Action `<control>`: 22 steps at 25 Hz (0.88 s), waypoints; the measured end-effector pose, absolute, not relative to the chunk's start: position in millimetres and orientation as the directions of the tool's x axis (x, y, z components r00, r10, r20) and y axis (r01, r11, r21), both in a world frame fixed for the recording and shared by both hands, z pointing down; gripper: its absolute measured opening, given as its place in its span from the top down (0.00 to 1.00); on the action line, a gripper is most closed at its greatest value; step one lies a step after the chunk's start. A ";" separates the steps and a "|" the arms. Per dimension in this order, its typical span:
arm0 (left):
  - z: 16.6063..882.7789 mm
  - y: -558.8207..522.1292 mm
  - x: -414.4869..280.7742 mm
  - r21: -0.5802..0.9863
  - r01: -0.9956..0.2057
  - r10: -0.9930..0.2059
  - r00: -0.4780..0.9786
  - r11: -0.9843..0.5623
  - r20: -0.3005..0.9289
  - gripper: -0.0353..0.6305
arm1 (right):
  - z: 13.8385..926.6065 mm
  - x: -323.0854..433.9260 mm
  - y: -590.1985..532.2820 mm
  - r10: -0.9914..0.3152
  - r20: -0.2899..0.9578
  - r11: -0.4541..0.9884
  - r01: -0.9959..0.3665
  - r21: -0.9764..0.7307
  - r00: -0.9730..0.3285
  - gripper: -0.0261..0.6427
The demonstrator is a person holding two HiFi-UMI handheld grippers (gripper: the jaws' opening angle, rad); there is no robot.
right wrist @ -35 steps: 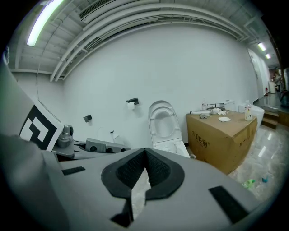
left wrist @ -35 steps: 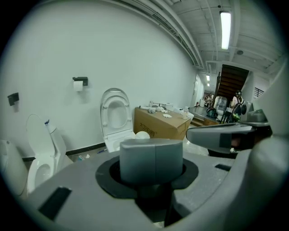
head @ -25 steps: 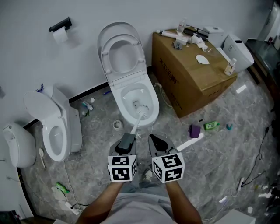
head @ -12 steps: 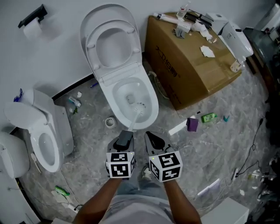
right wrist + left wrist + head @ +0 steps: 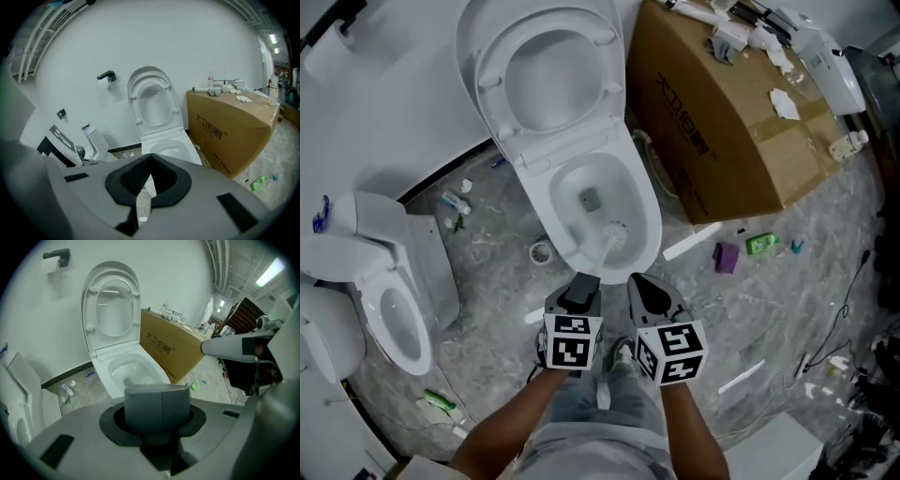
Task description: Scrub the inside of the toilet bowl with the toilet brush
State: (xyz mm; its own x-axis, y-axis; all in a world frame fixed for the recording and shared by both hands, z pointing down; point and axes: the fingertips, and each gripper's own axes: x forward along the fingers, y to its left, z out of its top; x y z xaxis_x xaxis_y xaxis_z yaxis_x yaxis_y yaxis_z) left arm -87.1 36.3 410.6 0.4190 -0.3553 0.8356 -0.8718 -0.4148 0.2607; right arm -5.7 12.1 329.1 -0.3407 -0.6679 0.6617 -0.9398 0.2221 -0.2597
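Observation:
A white toilet point(image 5: 649, 246) stands with lid and seat raised point(image 5: 544, 70). The toilet brush's bristle head point(image 5: 617, 232) rests inside the bowl near its front right wall. Its white shaft point(image 5: 602, 255) slants back to my left gripper point(image 5: 581, 287), which is shut on the grey handle end point(image 5: 157, 408). The bowl point(image 5: 129, 371) lies just beyond that handle in the left gripper view. My right gripper point(image 5: 650, 292) hovers beside the left one, over the floor in front of the toilet, shut with nothing in it. The right gripper view has the toilet point(image 5: 168, 145) straight ahead.
A big cardboard box point(image 5: 722, 122) with clutter on top stands right of the toilet. A second toilet point(image 5: 394, 300) is at the left. Small bottles point(image 5: 455, 204), a purple item point(image 5: 727, 256), a green item point(image 5: 759, 245) and a white strip point(image 5: 692, 241) lie on the marble floor.
The head view has drawn closer to the toilet. Both grippers have edged forward, and the brush head has slid slightly toward the bowl's front right. The left gripper's grip is unchanged.

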 end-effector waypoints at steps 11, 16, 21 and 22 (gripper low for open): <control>483.0 10.8 -62.3 0.272 -0.880 -0.312 0.403 -0.388 0.860 0.71 | 397.7 13.3 -13.4 -0.632 0.682 0.211 -0.928 -0.306 -0.368 0.96; 508.2 -1.4 -45.6 0.282 -0.887 -0.321 0.405 -0.367 0.856 0.71 | 427.2 26.3 -26.1 -0.608 0.684 0.255 -0.915 -0.312 -0.403 0.96; 522.9 -9.4 -29.2 0.277 -0.892 -0.343 0.401 -0.356 0.849 0.71 | 447.6 37.0 -28.7 -0.585 0.690 0.280 -0.905 -0.321 -0.426 0.96; 525.0 -10.9 -26.1 0.279 -0.894 -0.347 0.401 -0.352 0.848 0.71 | 450.3 38.7 -29.7 -0.582 0.689 0.286 -0.902 -0.323 -0.431 0.96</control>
